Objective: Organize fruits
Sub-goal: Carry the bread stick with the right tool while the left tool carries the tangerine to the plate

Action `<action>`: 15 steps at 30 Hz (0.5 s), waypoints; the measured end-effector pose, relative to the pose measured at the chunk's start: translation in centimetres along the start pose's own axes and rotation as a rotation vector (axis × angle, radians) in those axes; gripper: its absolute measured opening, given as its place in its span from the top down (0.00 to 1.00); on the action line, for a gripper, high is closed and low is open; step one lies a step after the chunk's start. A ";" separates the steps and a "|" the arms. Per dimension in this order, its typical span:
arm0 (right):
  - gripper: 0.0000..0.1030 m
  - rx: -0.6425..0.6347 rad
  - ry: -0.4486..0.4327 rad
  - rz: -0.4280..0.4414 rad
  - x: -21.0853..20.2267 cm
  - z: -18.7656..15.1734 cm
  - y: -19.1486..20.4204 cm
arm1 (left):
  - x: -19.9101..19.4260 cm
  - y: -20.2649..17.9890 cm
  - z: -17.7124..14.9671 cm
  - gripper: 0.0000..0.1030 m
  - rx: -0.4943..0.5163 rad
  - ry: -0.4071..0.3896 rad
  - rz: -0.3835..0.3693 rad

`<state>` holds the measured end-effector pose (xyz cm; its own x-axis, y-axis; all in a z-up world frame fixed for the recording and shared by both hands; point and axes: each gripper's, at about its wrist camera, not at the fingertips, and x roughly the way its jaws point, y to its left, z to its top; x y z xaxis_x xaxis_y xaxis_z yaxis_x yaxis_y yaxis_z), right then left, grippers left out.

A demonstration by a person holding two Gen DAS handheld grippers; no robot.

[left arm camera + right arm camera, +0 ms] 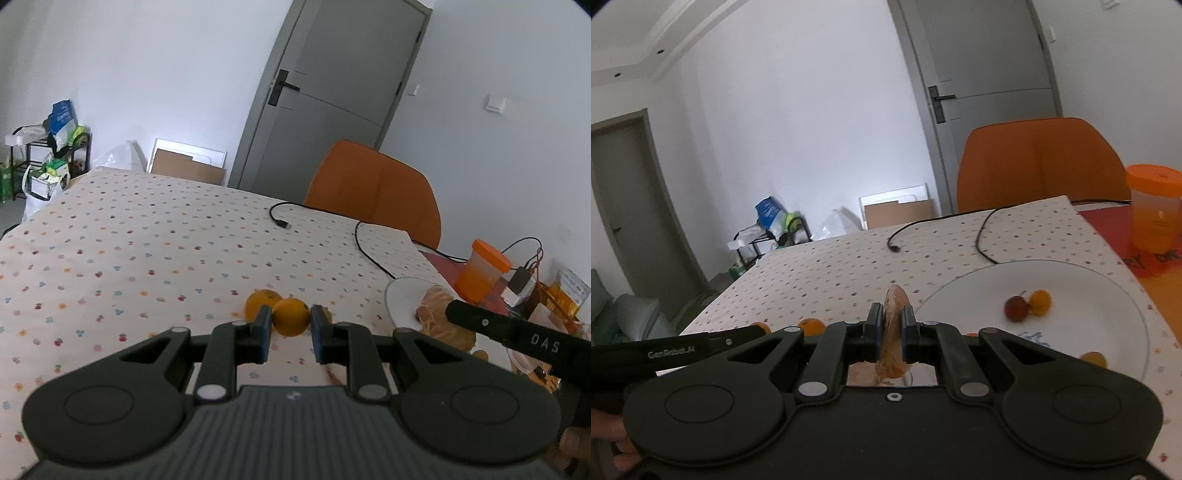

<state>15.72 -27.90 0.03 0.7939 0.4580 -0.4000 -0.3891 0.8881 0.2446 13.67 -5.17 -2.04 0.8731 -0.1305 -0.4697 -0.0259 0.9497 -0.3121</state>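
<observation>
Orange btwn left gripper fingers, level

Behind your table you see white walls and a grey door with a black handle. An orange chair stands at the far edge. A cluttered black rack stands on the left.

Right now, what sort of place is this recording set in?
Probably a room in a home, used for dining: a table under a dotted tablecloth, an orange chair pulled up to it, a grey door behind.
</observation>
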 end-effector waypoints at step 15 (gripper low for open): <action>0.92 0.108 -0.026 -0.104 -2.4 -1.2 -6.0 | 1.8 -4.6 -0.4 0.80 0.076 0.032 -0.064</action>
<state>15.59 -34.24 -1.54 0.8397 0.3617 -0.4049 -0.2534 0.9207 0.2970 15.17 -9.84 -1.79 0.8556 -0.1998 -0.4776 0.0676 0.9577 -0.2796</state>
